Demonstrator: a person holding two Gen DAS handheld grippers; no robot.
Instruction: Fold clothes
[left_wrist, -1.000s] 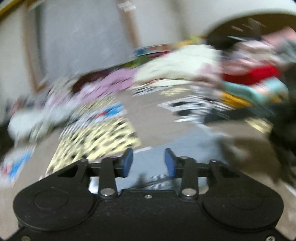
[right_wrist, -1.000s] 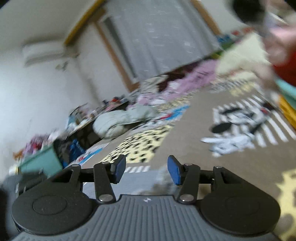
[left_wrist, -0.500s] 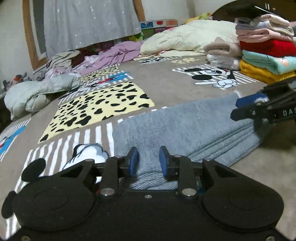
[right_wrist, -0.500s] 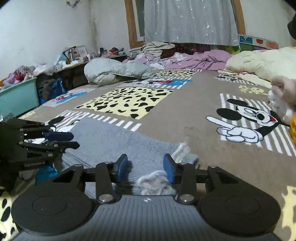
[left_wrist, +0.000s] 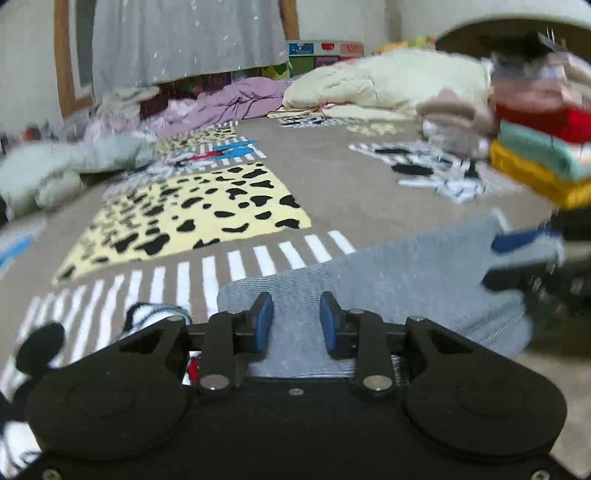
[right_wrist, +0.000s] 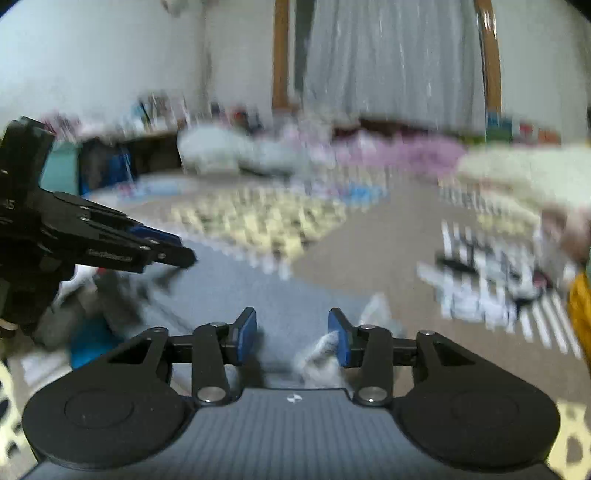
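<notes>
A grey ribbed garment (left_wrist: 388, 280) lies flat on the patterned bed cover (left_wrist: 332, 177). My left gripper (left_wrist: 297, 314) hovers low over its near left edge, open, with cloth under the gap and neither blue pad pressing it. In the right wrist view the left gripper (right_wrist: 181, 249) reaches in from the left over the grey garment (right_wrist: 258, 295). My right gripper (right_wrist: 291, 328) sits at the garment's right end, its jaws opening. A whitish turned-up bit of cloth (right_wrist: 321, 350) lies by its right pad, not pinched. The left wrist view shows the right gripper (left_wrist: 517, 258) at that corner.
A stack of folded clothes (left_wrist: 535, 147) in red, teal and yellow stands at the right. A cream duvet (left_wrist: 388, 81), a lilac blanket (left_wrist: 240, 99) and a pale green bundle (left_wrist: 55, 170) lie along the far side. A yellow spotted patch (left_wrist: 192, 214) lies ahead.
Both grippers have dropped onto the grey garment, one at each end. The right view has rolled from tilted to level. Both pairs of pads stand a little wider than half a second ago.
</notes>
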